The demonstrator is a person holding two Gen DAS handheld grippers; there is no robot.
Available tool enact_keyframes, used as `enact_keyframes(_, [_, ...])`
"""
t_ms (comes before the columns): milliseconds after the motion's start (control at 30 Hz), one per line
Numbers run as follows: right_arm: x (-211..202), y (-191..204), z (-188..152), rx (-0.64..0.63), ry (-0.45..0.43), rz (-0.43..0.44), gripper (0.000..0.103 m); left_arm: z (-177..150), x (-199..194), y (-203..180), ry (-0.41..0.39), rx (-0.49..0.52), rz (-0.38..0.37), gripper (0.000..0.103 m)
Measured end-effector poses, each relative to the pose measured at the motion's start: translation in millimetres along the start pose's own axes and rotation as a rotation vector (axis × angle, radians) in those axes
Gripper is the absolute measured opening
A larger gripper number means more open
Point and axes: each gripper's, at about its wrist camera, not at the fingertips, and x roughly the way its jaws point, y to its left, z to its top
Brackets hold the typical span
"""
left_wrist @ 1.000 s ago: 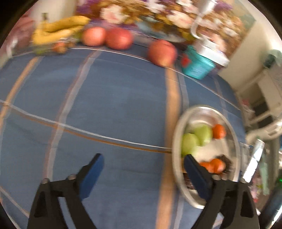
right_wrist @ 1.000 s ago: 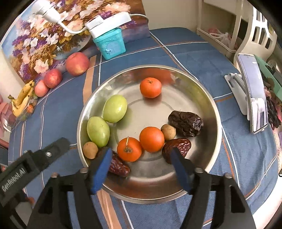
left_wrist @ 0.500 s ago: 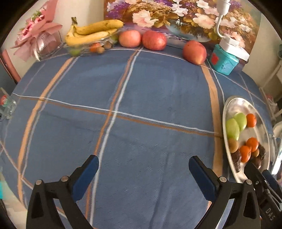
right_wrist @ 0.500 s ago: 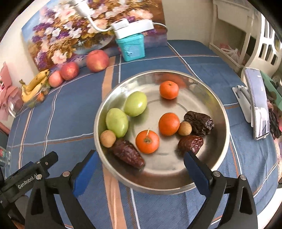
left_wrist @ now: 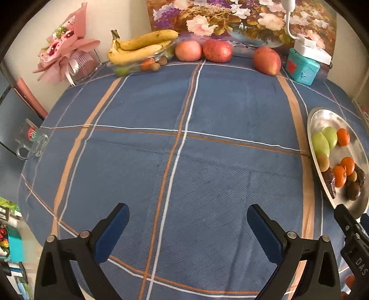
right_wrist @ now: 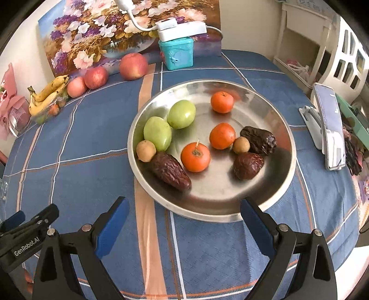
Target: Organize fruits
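Observation:
A steel plate point(right_wrist: 272, 191) on the blue checked cloth holds two green fruits point(right_wrist: 169, 123), three oranges point(right_wrist: 195, 157), three dark dates point(right_wrist: 170, 172) and two small brown fruits point(right_wrist: 146, 151). The plate also shows at the right edge of the left wrist view point(left_wrist: 322, 115). My right gripper point(right_wrist: 184, 221) is open and empty, just short of the plate's near rim. My left gripper point(left_wrist: 186, 228) is open and empty above bare cloth. Three apples point(left_wrist: 216, 50) and bananas point(left_wrist: 140, 47) lie at the table's far edge.
A teal box point(right_wrist: 176, 53) with a white power strip stands behind the plate. A phone on a stand point(right_wrist: 328, 122) is at the right. A pink bouquet point(left_wrist: 66, 57) and a glass mug point(left_wrist: 31, 140) sit at the left edge. A flower painting point(left_wrist: 242, 20) leans at the back.
Both grippers have pulled back and up from the plate. The right gripper's jaws have opened wider. The left gripper has swung left, so the plate sits at its view's right edge.

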Motion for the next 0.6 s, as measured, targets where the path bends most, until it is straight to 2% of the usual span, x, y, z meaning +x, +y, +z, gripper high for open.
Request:
enact_keyframes(100, [-1.6, -2.6, -2.8, 0.012, 0.002, -0.004, 0.097, -0.2, -2.2, 0.2, -0.009, 0.004, 0.004, 0.103])
enact_keyframes(600, [-2.5, 1.2, -0.2, -0.005, -0.003, -0.016, 0.097, 3.7, 8.6, 2.1, 0.076, -0.017, 0.018, 0.103])
